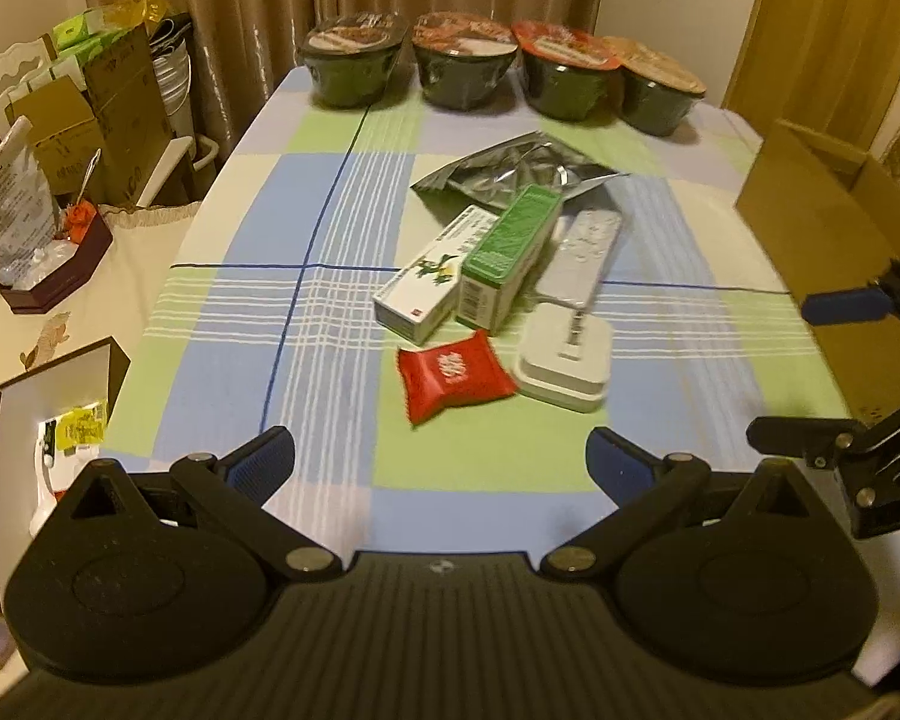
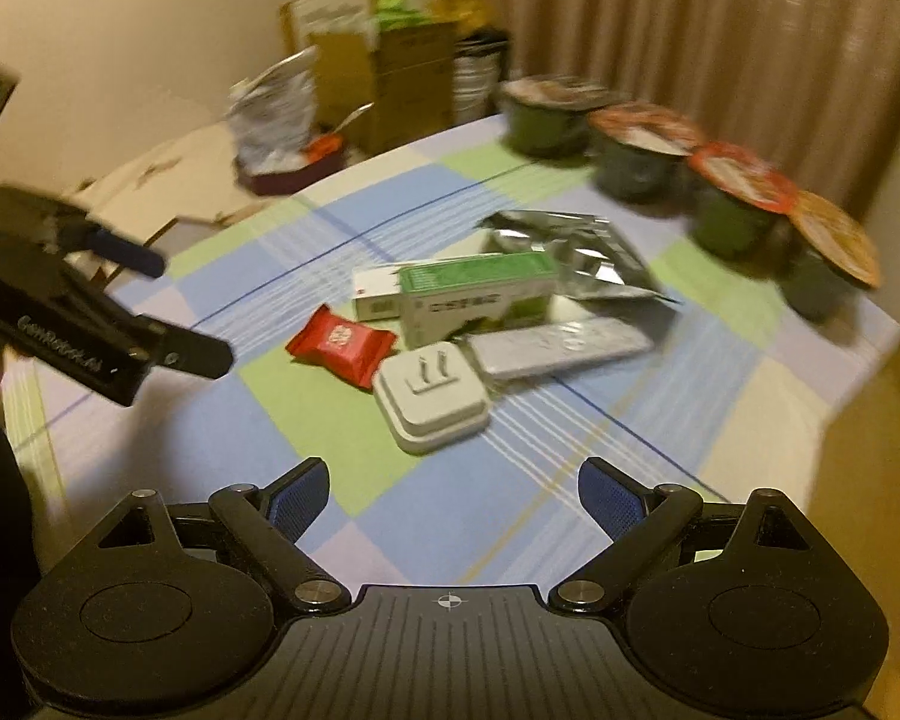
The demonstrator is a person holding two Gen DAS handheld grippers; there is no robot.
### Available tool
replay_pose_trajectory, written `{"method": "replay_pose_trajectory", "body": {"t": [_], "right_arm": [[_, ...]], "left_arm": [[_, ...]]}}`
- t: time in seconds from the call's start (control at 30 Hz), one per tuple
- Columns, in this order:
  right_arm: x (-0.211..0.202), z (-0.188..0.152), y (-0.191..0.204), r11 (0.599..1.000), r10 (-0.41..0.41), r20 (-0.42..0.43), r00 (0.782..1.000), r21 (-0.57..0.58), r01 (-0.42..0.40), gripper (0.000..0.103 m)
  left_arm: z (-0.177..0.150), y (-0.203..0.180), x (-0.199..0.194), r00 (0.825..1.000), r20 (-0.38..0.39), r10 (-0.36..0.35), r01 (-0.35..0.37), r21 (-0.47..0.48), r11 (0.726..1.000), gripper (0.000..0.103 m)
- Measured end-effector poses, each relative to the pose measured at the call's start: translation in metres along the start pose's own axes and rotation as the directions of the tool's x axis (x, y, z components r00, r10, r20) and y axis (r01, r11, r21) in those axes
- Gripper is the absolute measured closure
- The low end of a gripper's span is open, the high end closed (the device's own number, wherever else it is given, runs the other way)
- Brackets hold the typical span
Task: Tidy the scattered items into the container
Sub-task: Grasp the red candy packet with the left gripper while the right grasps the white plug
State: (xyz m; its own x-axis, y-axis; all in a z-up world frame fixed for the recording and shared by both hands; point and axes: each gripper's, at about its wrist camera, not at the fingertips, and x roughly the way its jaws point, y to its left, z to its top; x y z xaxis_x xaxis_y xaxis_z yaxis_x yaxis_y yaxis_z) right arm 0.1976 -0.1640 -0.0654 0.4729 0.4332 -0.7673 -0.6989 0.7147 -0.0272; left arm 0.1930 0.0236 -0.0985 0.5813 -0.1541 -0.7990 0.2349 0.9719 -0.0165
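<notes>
My left claw [image 1: 441, 459] spread wide, empty, hovering above checked-cloth worktop [image 1: 306, 324], touching nothing. My right claw [image 2: 453, 495] equally wide, empty too. Ahead of both: red foil snack packet [image 1: 453, 381], white square plastic adapter [image 1: 564, 363], green-topped carton [image 1: 507, 258], white flat remote [image 1: 582, 258], silver foil pouch [image 1: 510, 171], clustered mid-worktop. Brown cardboard box [image 1: 834, 252] at right edge.

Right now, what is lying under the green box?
The green box leans on a white box and partly covers the grey remote. What lies beneath its middle is hidden.
</notes>
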Motion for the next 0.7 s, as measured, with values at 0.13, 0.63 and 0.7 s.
{"method": "replay_pose_trajectory", "body": {"t": [0.13, 0.63, 0.7], "right_arm": [[0.036, 0.01, -0.004, 0.996, 0.045, -0.019, 0.999, -0.081, -0.046, 0.007], [0.118, 0.028, -0.006, 0.953, 0.103, -0.117, 0.988, -0.272, -0.132, 0.029], [0.125, 0.03, -0.006, 0.952, 0.109, -0.124, 0.986, -0.271, -0.14, 0.029]], "left_arm": [[0.003, 0.009, 0.021, 1.0, 0.007, -0.003, 0.003, 0.029, 1.0, 0.002], [0.001, 0.016, 0.078, 0.998, -0.017, -0.056, 0.056, 0.045, 0.997, 0.005], [0.0, 0.016, 0.082, 0.998, -0.018, -0.061, 0.061, 0.032, 0.998, 0.006]]}}
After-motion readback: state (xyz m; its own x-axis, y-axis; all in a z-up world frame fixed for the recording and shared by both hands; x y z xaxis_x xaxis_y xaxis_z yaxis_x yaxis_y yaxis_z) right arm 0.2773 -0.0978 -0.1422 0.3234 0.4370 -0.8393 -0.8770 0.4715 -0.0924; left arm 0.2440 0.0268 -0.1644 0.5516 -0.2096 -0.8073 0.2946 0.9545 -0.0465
